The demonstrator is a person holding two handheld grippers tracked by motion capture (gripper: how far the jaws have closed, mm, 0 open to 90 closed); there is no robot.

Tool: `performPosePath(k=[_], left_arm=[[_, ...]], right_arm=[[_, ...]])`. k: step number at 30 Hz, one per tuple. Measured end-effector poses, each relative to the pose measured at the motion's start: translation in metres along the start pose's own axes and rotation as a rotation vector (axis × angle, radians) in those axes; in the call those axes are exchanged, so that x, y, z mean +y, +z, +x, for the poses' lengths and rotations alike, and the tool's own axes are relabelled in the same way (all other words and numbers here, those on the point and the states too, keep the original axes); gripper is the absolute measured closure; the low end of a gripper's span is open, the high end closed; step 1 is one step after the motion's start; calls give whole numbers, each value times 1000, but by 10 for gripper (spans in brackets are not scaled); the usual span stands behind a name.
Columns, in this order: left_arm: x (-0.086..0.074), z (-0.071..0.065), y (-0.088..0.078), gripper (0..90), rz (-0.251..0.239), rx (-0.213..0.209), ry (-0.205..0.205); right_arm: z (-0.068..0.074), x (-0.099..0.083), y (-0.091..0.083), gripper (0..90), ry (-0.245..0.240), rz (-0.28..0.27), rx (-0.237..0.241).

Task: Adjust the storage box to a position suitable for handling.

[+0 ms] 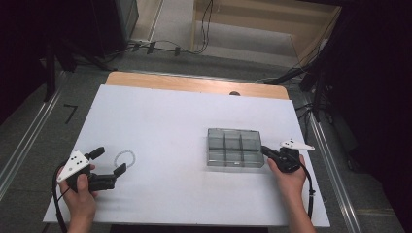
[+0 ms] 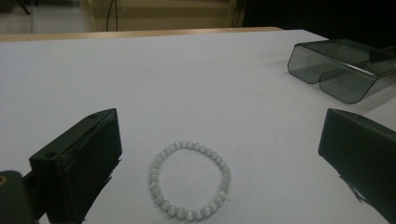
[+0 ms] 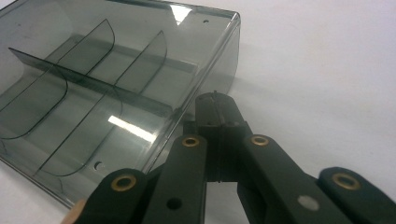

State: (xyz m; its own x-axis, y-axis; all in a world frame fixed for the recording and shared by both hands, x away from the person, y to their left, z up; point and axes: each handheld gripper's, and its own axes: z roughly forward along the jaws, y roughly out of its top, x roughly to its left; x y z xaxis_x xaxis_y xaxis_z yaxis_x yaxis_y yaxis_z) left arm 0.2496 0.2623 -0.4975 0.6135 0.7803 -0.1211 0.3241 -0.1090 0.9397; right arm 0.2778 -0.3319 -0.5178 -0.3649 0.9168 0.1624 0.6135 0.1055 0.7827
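standing wide apart, the jaws of the left gripper rest low over the white table with nothing pinched between them; the bead bracelet lies flat on the table in the gap, a closed ring of pale beads, clear of both black jaws. seen from the high view, the same left gripper sits near the table's near left corner, the bracelet just ahead of its tips, and the left hand wraps the body from behind. over on the other side, the right gripper has its jaws pressed together on nothing, their tips right up against the side wall of the smoky clear organiser box, which stands open-topped with thin dividers splitting it into compartments. in the high view that box sits right of the table's middle, well apart from the bracelet, with the right gripper at its right edge and the right hand behind it.
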Motion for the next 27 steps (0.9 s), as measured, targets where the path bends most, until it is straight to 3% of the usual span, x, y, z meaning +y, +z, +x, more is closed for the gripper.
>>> performPosePath(k=[27], left_arm=[[0,0,1,0,7,1,5]], right_arm=[[28,4,11,877,-40,8,47]])
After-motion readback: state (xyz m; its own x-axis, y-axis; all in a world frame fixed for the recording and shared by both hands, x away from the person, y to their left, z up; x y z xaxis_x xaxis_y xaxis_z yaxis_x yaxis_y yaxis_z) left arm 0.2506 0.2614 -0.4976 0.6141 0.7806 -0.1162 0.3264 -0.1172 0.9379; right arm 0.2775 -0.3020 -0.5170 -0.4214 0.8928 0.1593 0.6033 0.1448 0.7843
